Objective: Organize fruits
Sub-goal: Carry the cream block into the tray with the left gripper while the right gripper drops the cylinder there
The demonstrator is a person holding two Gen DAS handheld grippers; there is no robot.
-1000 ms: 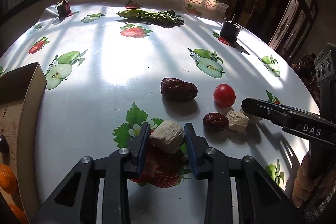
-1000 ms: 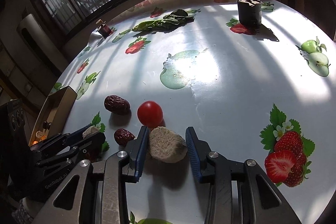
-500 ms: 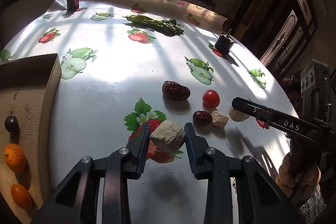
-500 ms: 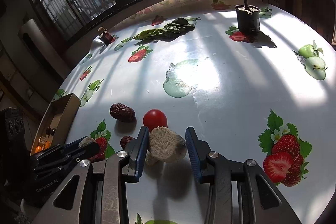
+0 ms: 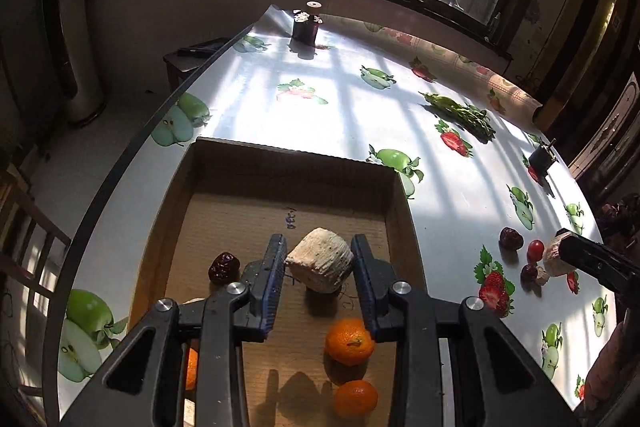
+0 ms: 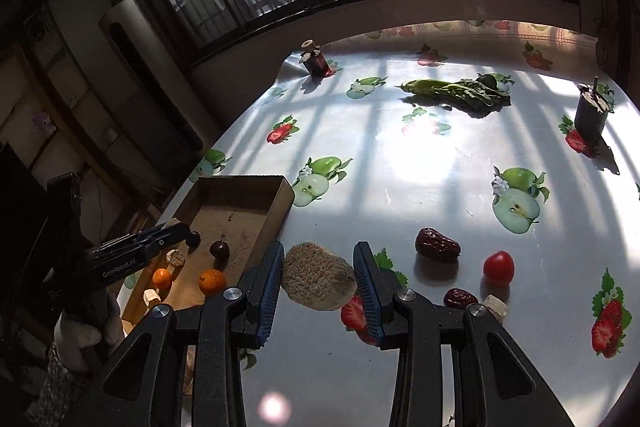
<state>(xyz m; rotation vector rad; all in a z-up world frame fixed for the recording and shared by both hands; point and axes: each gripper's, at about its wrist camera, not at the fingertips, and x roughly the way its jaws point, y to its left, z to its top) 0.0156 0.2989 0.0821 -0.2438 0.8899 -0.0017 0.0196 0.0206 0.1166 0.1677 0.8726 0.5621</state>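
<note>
The left gripper (image 5: 319,267), fingers closed on a pale chunk (image 5: 320,261), has come from the bench (image 5: 440,187) to over the cardboard box (image 5: 400,195), ready to drop, while the right gripper (image 6: 319,275) follows at its three o'clock, gripping a pale round slice (image 6: 318,282).

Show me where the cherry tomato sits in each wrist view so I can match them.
Left wrist: cherry tomato at the far right, on the table beside the right gripper.
Right wrist: cherry tomato right of centre, just past the right gripper's fingers.
Shared landmark: the large dried date next to it.
</note>
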